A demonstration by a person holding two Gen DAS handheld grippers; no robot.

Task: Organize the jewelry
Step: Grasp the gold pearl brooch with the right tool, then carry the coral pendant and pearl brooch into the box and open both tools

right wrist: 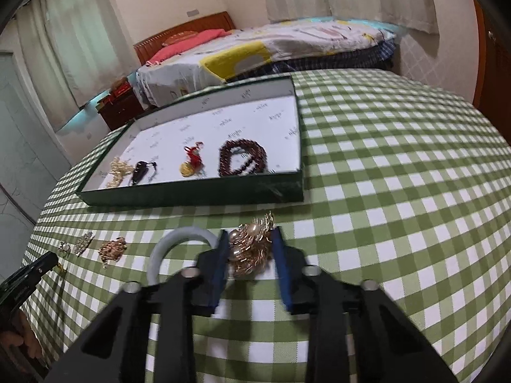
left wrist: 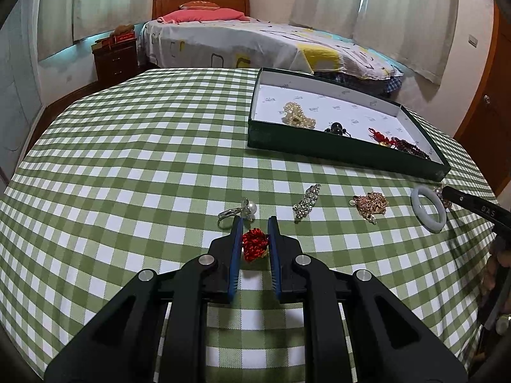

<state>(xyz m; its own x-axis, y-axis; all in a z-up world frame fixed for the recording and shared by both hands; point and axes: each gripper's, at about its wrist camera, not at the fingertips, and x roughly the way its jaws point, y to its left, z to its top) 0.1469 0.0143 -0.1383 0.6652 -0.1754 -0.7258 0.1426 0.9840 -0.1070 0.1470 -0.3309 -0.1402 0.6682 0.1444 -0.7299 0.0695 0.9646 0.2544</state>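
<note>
On the checked tabletop [left wrist: 127, 159], the left gripper [left wrist: 255, 223] has its jaws clenched on a red knot ornament [left wrist: 254, 243], beside a pearl ring [left wrist: 238, 212]. Rightward lie a crystal clip [left wrist: 306, 202], its long axis slanting away to the right, a gold brooch [left wrist: 371, 206] and a pale bangle [left wrist: 428, 208]. The right gripper [right wrist: 250, 245] has its jaws grasping a gold pearl brooch [right wrist: 250, 249], bangle just left. Behind, a green tray [left wrist: 335, 150] holds beads. A bed [left wrist: 239, 41] and curtains fill the room.
</note>
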